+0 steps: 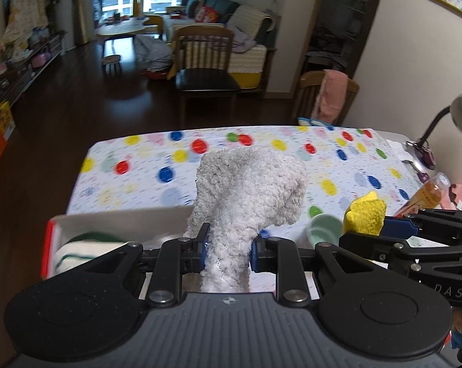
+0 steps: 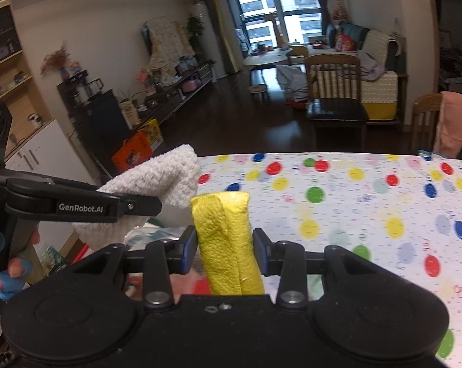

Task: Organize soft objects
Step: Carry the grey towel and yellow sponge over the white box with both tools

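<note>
Left tool (image 1: pixel 229 247) clamped on one white fluffy cloth (image 1: pixel 249 190), held above the spotted worktop (image 1: pixel 138 171). Right tool (image 2: pixel 224 250) clamped on one yellow cloth (image 2: pixel 227 239), just beside the white cloth. Below the white cloth: one open box (image 1: pixel 77 230); beside it, one green bowl (image 1: pixel 323 228). Nothing obstructs either tool.

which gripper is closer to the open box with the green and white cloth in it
Left. The left gripper, shut on the white fluffy cloth, is right beside the box. The right gripper, holding the yellow cloth, sits farther off.
</note>
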`<state>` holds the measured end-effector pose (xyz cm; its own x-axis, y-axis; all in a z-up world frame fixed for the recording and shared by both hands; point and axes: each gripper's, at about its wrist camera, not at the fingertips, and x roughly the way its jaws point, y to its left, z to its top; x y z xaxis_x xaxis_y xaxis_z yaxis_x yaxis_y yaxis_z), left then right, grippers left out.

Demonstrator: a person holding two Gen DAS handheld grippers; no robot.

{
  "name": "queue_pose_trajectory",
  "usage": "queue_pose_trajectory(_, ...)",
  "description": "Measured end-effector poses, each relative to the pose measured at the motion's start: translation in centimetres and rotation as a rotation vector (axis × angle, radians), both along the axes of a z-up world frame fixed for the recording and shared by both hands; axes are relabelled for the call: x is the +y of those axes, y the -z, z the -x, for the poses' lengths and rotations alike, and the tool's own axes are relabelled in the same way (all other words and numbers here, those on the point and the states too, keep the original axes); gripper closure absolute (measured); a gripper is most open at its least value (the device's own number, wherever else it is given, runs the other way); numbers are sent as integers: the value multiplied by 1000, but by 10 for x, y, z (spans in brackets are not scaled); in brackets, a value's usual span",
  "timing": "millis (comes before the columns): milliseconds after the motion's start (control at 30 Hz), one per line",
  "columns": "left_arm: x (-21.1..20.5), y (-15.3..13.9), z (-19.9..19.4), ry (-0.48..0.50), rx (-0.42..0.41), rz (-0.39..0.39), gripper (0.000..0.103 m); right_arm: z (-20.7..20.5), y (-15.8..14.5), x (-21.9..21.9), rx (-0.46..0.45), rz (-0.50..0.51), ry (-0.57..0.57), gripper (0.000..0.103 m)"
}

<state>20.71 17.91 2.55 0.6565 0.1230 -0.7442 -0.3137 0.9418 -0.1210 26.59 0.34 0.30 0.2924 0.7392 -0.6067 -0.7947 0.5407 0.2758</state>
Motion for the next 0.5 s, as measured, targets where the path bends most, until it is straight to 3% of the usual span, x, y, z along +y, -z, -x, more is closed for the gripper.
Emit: queue_pose_trajectory(500, 78, 31, 84, -155, 50, 31, 80, 51, 16, 83, 51, 49, -81, 65)
